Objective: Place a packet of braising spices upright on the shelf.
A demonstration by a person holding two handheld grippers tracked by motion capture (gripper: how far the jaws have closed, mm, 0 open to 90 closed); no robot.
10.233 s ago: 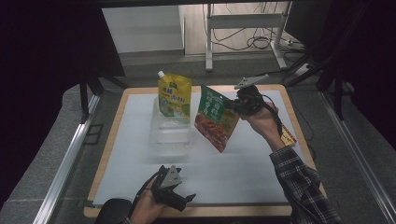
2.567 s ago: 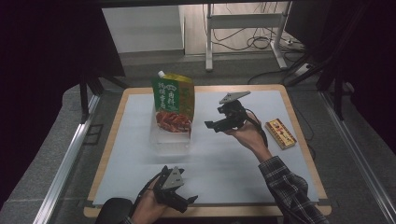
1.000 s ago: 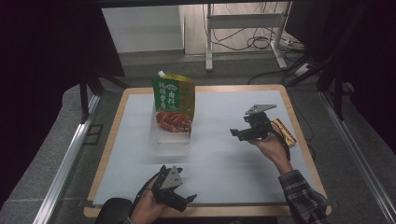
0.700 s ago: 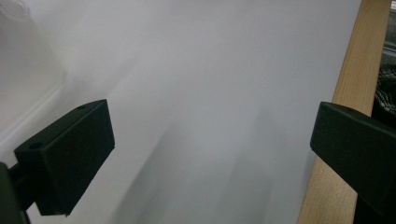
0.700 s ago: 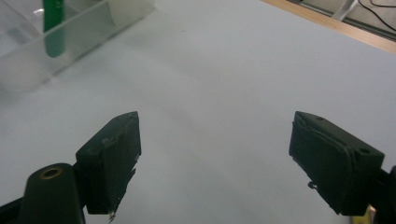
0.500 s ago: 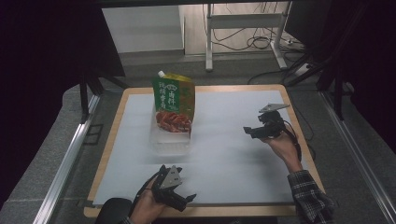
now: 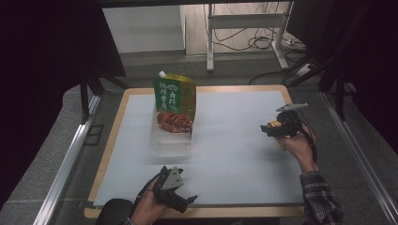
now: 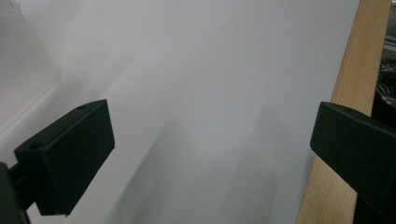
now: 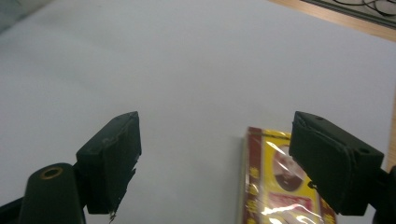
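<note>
Two tools stand open and empty: the right tool (image 7: pixel 274 130) has moved from mid-tabletop to the right edge over the red-and-yellow box (image 9: pixel 280 186), the left tool (image 7: pixel 180 199) unmoved at the near edge, on a white tabletop (image 7: pixel 234 150) with wooden border in a dark room.

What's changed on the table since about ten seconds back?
The right gripper let go of the green-and-red pouch, now standing in the clear container before the yellow spouted pouch, then swung right to the yellow-and-red box, jaws open around its corner. The left gripper stayed at the near edge, open.
</note>
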